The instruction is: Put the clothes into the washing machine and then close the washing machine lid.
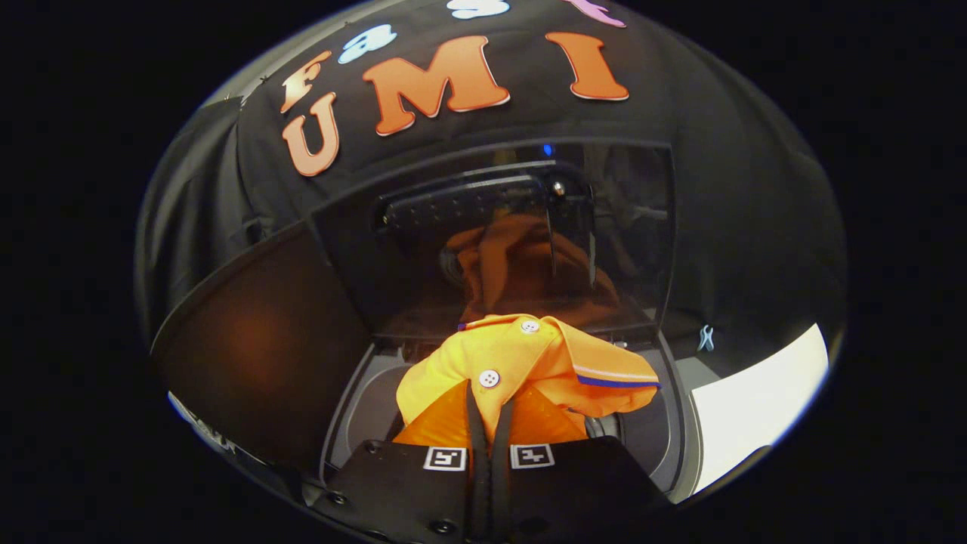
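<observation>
While the gripper (489,412) hangs above the washing machine (363,408), the dark booth wall (748,219) closes the background from 9 o'clock to 3 o'clock. At 9 o'clock of the opening, a dark curved panel (257,355) reflects an orange glow. At 12 o'clock, the raised lid (423,264) stands upright and mirrors the garment. At 3 o'clock, a white surface (755,400) lies beside the machine, with a small pale blue clip (705,338) near it on the dark cloth. The 2 fingers are pressed nearly together, pinching the orange shirt (521,363), which bunches just ahead of them over the opening; 2 white buttons and a striped collar edge show.
</observation>
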A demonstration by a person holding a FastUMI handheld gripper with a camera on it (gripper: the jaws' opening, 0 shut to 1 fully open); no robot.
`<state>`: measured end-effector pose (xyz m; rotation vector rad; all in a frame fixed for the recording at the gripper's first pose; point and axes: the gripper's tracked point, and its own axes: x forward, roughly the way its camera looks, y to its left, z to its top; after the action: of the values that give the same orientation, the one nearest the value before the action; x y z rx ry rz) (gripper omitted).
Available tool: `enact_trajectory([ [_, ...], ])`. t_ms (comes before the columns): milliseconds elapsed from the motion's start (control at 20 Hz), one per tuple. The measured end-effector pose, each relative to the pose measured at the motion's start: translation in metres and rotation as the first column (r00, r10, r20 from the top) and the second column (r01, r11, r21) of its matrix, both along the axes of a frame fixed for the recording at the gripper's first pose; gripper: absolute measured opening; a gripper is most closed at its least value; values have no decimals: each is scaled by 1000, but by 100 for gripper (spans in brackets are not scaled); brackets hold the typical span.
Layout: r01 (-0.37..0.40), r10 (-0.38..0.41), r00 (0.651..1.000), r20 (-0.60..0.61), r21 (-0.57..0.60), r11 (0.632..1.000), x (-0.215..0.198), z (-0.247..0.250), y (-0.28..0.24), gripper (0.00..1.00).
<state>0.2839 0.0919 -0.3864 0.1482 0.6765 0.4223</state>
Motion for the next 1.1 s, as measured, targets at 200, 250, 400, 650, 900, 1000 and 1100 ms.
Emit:
enact_trajectory([
  [200, -59, 54, 992, -112, -42, 997, -5, -52, 7, 8],
  [250, -76, 68, 987, -143, -55, 996, -7, -63, 9, 8],
  [400, -104, 85, 966, -243, -65, 992, -14, -98, 9, 8],
  [650, -139, 94, 925, -368, -96, 986, -22, -129, 6, 8],
  [900, -175, 92, 878, -470, -135, 975, -33, -154, 5, 8],
  [1000, -171, 73, 864, -498, -153, 973, -33, -161, 6, 8],
  [1100, -162, 60, 855, -516, -155, 974, -32, -165, 7, 8],
])
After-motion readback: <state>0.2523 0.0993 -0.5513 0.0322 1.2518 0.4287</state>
